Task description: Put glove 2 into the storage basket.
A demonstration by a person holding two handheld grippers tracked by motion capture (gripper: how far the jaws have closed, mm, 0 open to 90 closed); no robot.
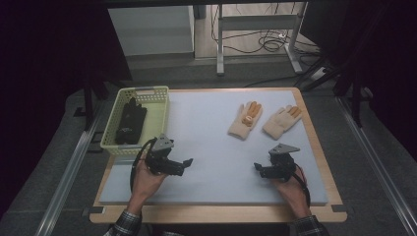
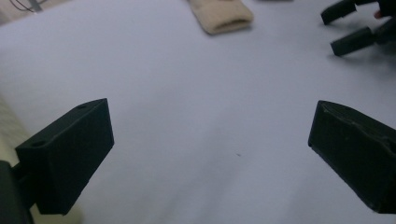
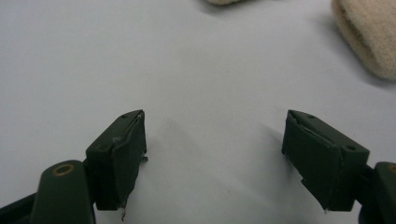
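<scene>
high view: my left gripper (image 1: pixel 183 164) sits lower left, jaws wide and empty; my right gripper (image 1: pixel 260 169) lower right, also apart and empty. the two beige gloves (image 1: pixel 264 120) lie upper right, cuffs toward me, long axes running up the frame, nearer my right. black gloves (image 1: pixel 130 122) fill the basket (image 1: pixel 158 105).

left gripper view: a cuff (image 2: pixel 223 16) at top centre, well off.

right gripper view: a cuff (image 3: pixel 371 35) upper right, near.

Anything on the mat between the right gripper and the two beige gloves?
Nothing visible. The right gripper hangs over bare white mat, jaws open and empty, and the stretch up to the nearer beige glove and the other beige glove is clear. The yellow basket with dark gloves sits far to the left.
</scene>
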